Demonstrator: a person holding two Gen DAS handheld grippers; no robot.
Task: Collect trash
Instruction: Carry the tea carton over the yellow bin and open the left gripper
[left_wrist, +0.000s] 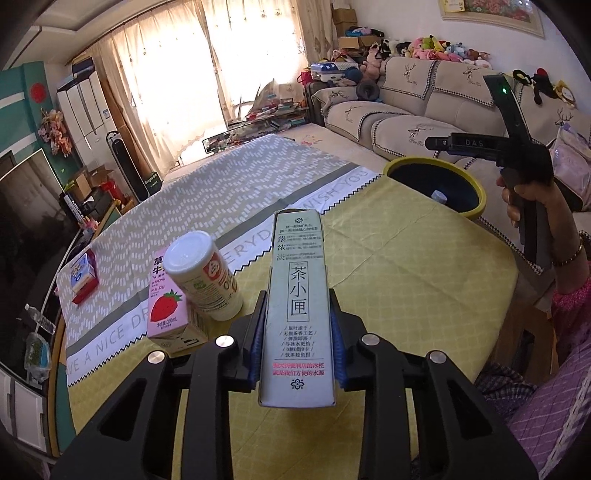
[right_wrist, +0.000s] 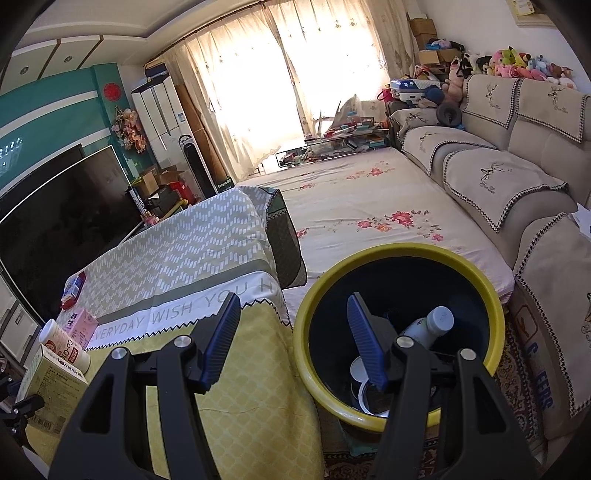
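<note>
The left gripper (left_wrist: 297, 332) is seen nearest the lens in the left wrist view, its blue pads (left_wrist: 255, 347) pressed against both narrow sides of a tall grey-green tea carton (left_wrist: 295, 295). The carton is held upright and clear of the table (left_wrist: 406, 277), with printed Chinese text facing the camera.

The table is covered by a yellow patterned cloth, overlapped farther back by a grey-and-white runner (left_wrist: 207, 199) bearing lettering. A sofa (left_wrist: 424, 110) with antler-print covers is noted along the right wall, soft toys lined along its back.

A round bin (right_wrist: 399, 332) with a yellow rim and dark interior is found just beside the right edge of the table. Inside it, a white bottle (right_wrist: 432, 325) lies tilted, together with a pale round item that cannot be identified.

The right gripper (right_wrist: 295, 339) is observed with jaws standing wide apart and nothing between them; one finger is over the cloth edge, the other over the bin opening.

To the left of the held carton, a white cylindrical bottle (left_wrist: 203, 277) is seen leaning against a pink strawberry milk carton (left_wrist: 170, 310), both on the table. A small blue-and-red box (left_wrist: 85, 277) rests well apart at the far left edge of the runner.
</note>
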